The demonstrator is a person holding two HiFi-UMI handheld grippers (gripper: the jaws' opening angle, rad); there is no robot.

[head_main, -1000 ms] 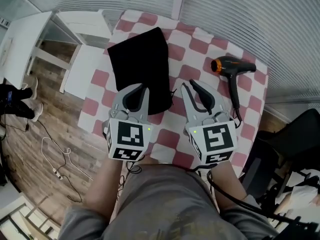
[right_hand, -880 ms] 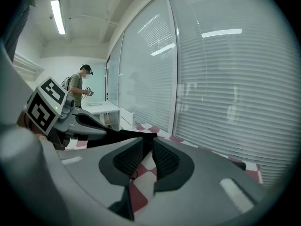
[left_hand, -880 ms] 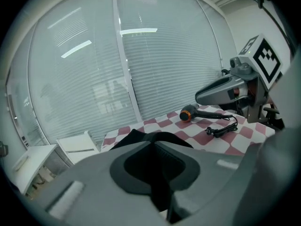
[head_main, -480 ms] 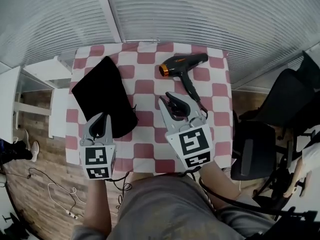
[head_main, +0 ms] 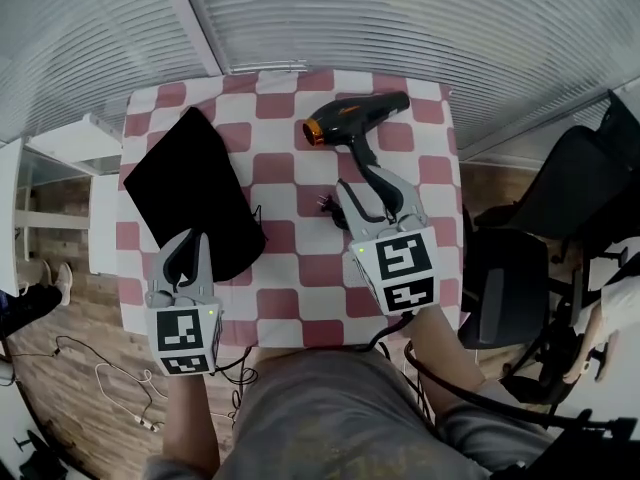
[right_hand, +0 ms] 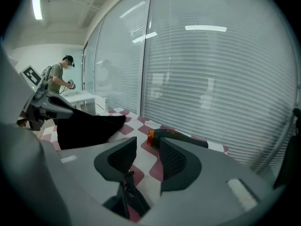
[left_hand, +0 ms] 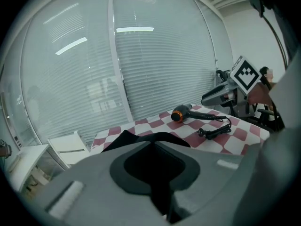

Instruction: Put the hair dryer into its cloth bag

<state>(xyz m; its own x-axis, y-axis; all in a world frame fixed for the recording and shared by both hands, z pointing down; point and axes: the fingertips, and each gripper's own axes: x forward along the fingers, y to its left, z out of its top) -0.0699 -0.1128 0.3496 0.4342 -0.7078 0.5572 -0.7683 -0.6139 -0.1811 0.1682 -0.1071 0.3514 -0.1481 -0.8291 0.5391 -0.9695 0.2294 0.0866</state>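
The black hair dryer (head_main: 355,118) with an orange ring lies at the far side of the red-and-white checked table (head_main: 290,268). Its cord and plug (head_main: 325,205) trail toward me. The flat black cloth bag (head_main: 190,188) lies at the left. My right gripper (head_main: 372,190) is open, its fingertips just short of the dryer's handle end. In the right gripper view the dryer (right_hand: 176,136) shows beyond the gap of the right gripper (right_hand: 148,147). My left gripper (head_main: 190,243) is shut over the bag's near edge. From the left gripper (left_hand: 151,144) the bag (left_hand: 127,138) lies just ahead.
A wall of window blinds (head_main: 330,18) runs behind the table. A white shelf (head_main: 60,148) stands to the left and a black chair (head_main: 520,268) to the right. Cables lie on the wooden floor (head_main: 60,378). A person (right_hand: 59,76) stands far off.
The right gripper has moved forward, up to the dryer's handle. The left gripper has dropped back to the bag's near edge. The head view has shifted.
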